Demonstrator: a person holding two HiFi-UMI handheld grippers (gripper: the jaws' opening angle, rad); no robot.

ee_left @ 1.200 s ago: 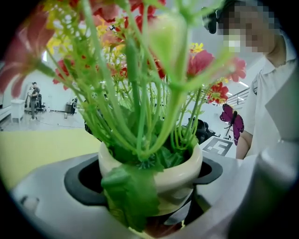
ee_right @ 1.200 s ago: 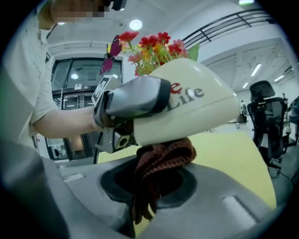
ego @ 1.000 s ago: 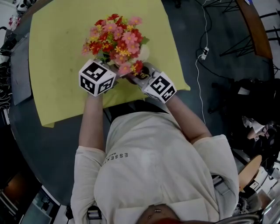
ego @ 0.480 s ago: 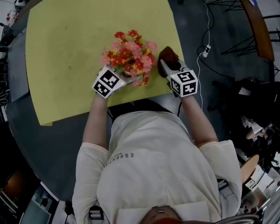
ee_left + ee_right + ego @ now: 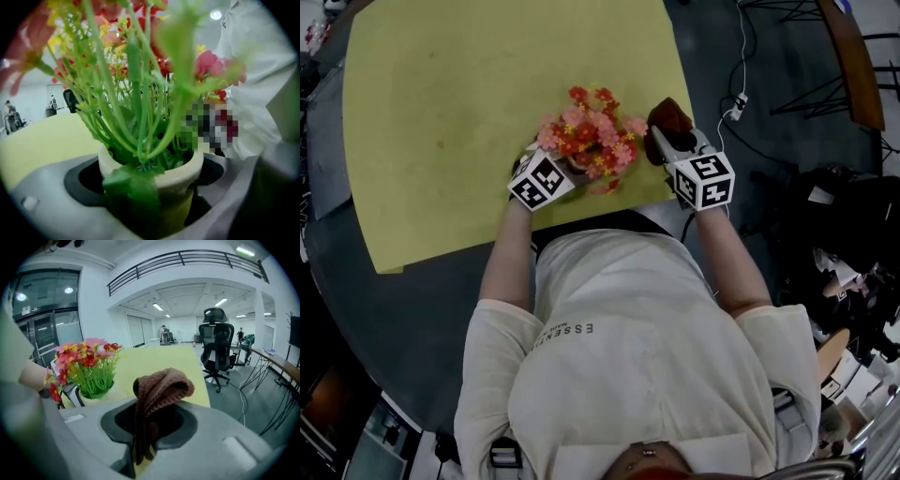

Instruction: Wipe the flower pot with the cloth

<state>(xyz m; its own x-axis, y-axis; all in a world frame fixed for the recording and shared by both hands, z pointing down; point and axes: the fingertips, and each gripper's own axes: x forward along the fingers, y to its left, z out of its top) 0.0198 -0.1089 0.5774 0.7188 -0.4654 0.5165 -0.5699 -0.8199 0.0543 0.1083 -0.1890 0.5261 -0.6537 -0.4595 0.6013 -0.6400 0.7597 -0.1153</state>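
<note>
A cream flower pot (image 5: 180, 176) of red, pink and yellow artificial flowers (image 5: 592, 139) stands over the yellow mat (image 5: 450, 112), near its front right corner. My left gripper (image 5: 570, 167) is shut on the pot, its jaws pressing the sides just under the rim, and a green leaf (image 5: 133, 190) hangs over the front. To the right of the flowers, clear of them, my right gripper (image 5: 668, 142) is shut on a brown knitted cloth (image 5: 161, 390), which bunches above the jaws. The pot (image 5: 91, 392) shows at the left of the right gripper view.
The mat lies on a dark round table (image 5: 394, 300). On the floor to the right runs a white cable with a plug (image 5: 739, 108). A wooden table edge (image 5: 846, 56) is at the top right. An office chair (image 5: 215, 345) stands beyond the table.
The right gripper has drawn away from the pot to the right with the cloth. The left gripper has carried the pot rightward toward the mat's front corner.
</note>
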